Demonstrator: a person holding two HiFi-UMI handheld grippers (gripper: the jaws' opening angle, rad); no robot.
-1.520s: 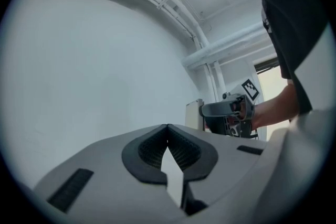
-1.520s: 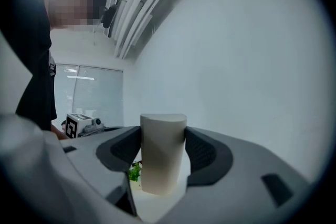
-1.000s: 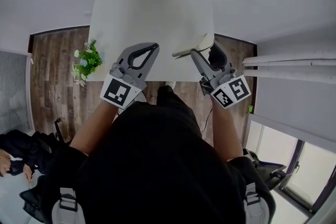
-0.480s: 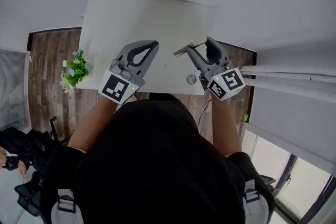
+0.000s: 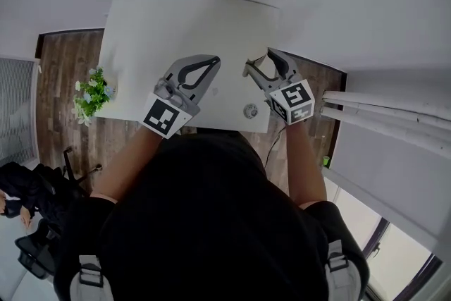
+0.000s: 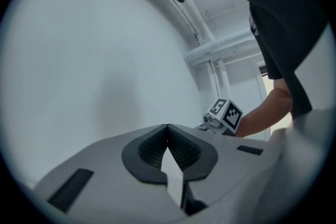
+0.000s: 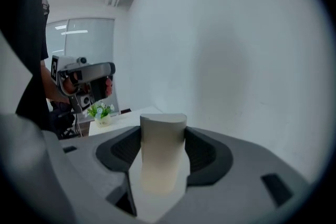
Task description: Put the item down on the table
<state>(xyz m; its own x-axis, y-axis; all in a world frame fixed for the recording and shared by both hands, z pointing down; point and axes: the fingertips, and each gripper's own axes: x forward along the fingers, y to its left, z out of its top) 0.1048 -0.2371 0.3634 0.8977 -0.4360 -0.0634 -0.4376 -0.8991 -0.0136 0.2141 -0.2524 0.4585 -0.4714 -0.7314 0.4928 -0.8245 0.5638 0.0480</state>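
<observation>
A cream, cylinder-like item (image 7: 161,157) stands upright between the right gripper's dark pads, and my right gripper (image 7: 163,131) is shut on it. From the head view, that gripper (image 5: 255,67) hovers over the right part of the white table (image 5: 176,25), with only a pale bit of the item (image 5: 249,69) showing at its tips. I cannot tell whether the item touches the table. My left gripper (image 5: 213,61) is over the table's middle, left of the right one. Its tips (image 6: 168,127) meet with nothing between them.
A small potted plant (image 5: 90,94) stands at the table's left edge, also visible as a small plant (image 7: 101,111) in the right gripper view. A small grey round fitting (image 5: 250,110) sits near the table's front edge. White pipes (image 5: 380,113) run along the right. Wooden floor (image 5: 63,67) surrounds the table.
My right gripper has carried the cream item from the table's right edge inward over the tabletop and turned more upright. The left gripper stays shut in about the same place.
</observation>
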